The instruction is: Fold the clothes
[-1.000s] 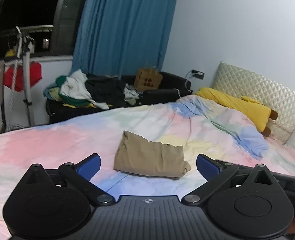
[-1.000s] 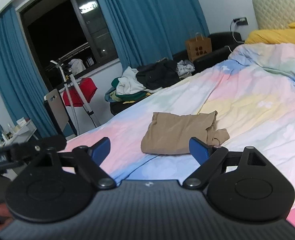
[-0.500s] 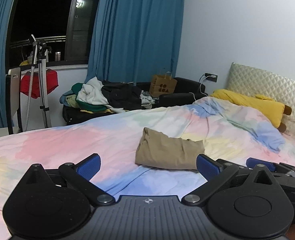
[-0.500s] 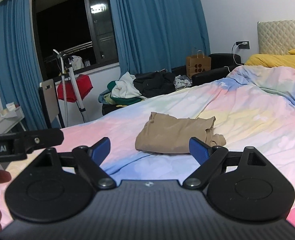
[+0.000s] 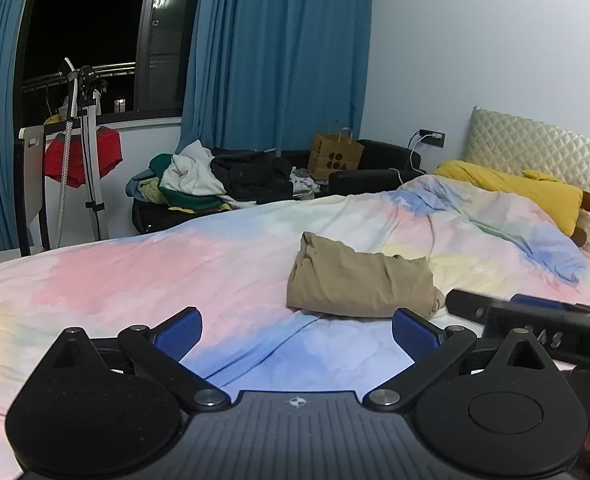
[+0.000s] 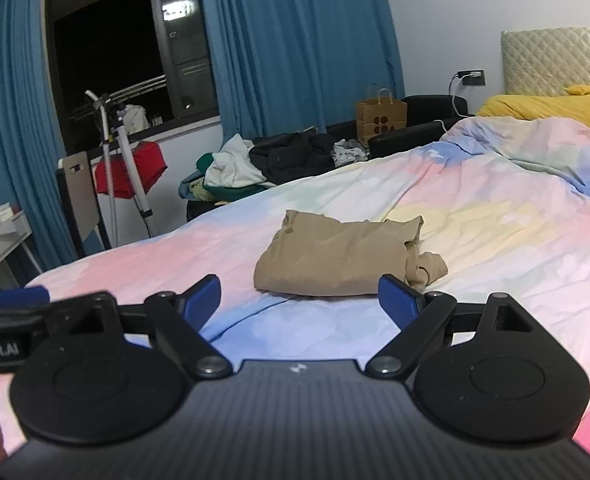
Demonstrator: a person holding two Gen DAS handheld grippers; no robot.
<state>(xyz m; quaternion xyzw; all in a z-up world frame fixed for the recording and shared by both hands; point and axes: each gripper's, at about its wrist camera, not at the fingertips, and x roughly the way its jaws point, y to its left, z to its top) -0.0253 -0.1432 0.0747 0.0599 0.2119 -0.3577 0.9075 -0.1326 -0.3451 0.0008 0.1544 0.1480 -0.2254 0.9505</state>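
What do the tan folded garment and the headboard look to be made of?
Garment: thin, matte tan fabric, probably a soft knit or cotton, since it slumps with fine creases. Headboard: padded upholstery, likely faux leather or satin, judging by its diamond quilting and pale sheen.

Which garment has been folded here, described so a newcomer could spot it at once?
Start at the wide bed with the pastel tie-dye duvet. Near its middle lies a tan folded cloth bundle, alone on the cover. Unlike the jumbled heap of loose clothes beyond the bed, it is one plain, flat, compact rectangle.
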